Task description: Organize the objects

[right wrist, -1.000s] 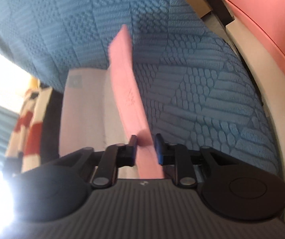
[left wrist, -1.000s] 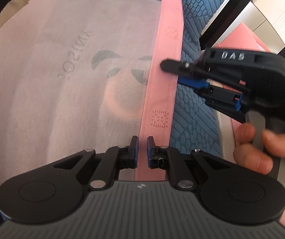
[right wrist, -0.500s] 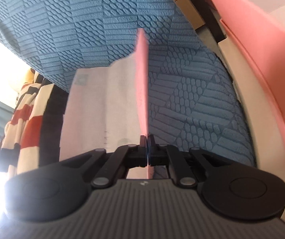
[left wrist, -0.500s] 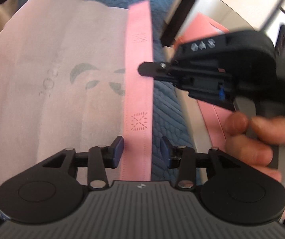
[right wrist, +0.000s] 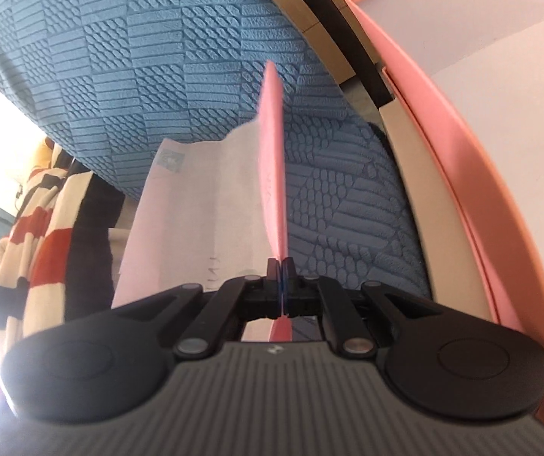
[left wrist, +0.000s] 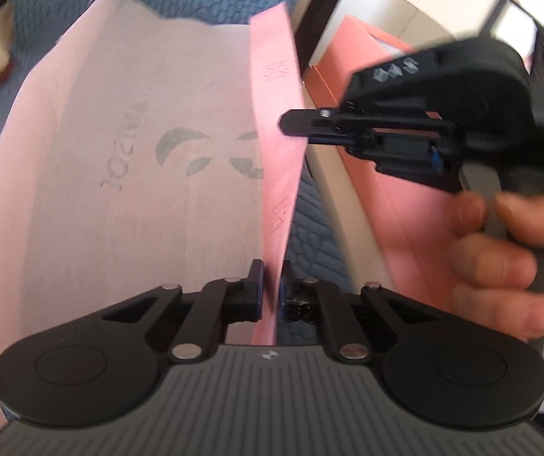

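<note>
A pale pink non-woven bag (left wrist: 139, 159) with a grey logo lies over blue textured fabric. Its darker pink band (left wrist: 275, 144) runs along the right edge. My left gripper (left wrist: 271, 288) is closed on the near end of that band. My right gripper (left wrist: 291, 123) comes in from the right and pinches the band farther up. In the right wrist view the right gripper (right wrist: 282, 288) is shut on the pink band (right wrist: 272, 159), which stands on edge, with the pale bag (right wrist: 196, 205) to its left.
Blue quilted fabric (right wrist: 158, 57) lies under the bag. A pink box (right wrist: 443, 121) with white inside stands at the right, also in the left wrist view (left wrist: 363, 87). A red, white and black striped cloth (right wrist: 36, 250) lies at the left.
My left gripper opened half a second ago and has closed again on the pink band. My right gripper closed on the band and has lifted it on edge.
</note>
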Action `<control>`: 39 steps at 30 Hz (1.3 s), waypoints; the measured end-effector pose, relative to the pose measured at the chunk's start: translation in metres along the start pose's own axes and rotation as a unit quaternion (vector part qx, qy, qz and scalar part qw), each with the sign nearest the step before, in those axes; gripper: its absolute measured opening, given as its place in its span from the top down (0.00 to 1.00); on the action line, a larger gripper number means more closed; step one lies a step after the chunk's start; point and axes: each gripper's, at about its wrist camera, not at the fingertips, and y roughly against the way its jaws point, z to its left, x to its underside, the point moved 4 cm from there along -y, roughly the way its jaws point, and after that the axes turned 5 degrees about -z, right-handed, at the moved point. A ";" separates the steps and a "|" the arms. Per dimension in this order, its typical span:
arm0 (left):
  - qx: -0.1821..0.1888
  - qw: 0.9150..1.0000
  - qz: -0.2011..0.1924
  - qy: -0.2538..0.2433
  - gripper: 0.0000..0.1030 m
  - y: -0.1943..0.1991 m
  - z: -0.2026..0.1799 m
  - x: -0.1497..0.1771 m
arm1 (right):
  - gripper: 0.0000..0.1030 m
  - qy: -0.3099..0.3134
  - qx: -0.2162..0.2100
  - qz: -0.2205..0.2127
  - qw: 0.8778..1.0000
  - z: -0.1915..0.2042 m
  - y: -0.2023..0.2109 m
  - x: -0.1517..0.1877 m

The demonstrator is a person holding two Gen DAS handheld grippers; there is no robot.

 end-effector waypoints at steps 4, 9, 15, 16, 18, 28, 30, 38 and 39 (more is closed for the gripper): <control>0.025 0.998 0.010 0.065 0.93 0.000 0.021 0.001 | 0.90 0.019 -0.006 -0.008 1.000 0.007 0.004 -0.001; 0.045 0.989 0.027 0.137 0.94 -0.004 0.044 0.003 | 0.89 0.036 -0.006 -0.021 0.999 0.014 0.007 -0.002; 0.054 0.979 0.040 0.191 0.94 -0.005 0.061 0.011 | 0.89 0.045 -0.017 -0.002 0.999 0.019 -0.002 0.005; 0.052 0.979 0.044 0.194 0.94 -0.004 0.063 0.011 | 0.89 0.049 -0.018 0.005 0.999 0.020 -0.005 0.008; 0.048 0.977 0.049 0.199 0.93 -0.009 0.064 0.009 | 0.89 0.057 -0.021 0.020 0.998 0.023 -0.013 0.015; 0.030 0.976 0.067 0.203 0.93 -0.014 0.066 0.009 | 0.89 0.087 0.005 0.061 0.994 0.026 -0.044 0.034; 0.022 0.979 0.066 0.192 0.93 -0.013 0.064 0.006 | 0.90 0.093 0.012 0.065 0.993 0.025 -0.048 0.036; -0.008 0.989 0.038 0.146 0.89 0.011 0.062 -0.002 | 0.91 0.072 0.018 0.070 0.995 0.019 -0.057 0.039; -0.011 0.990 0.029 0.141 0.89 0.016 0.063 -0.004 | 0.92 0.065 0.016 0.070 0.995 0.018 -0.056 0.040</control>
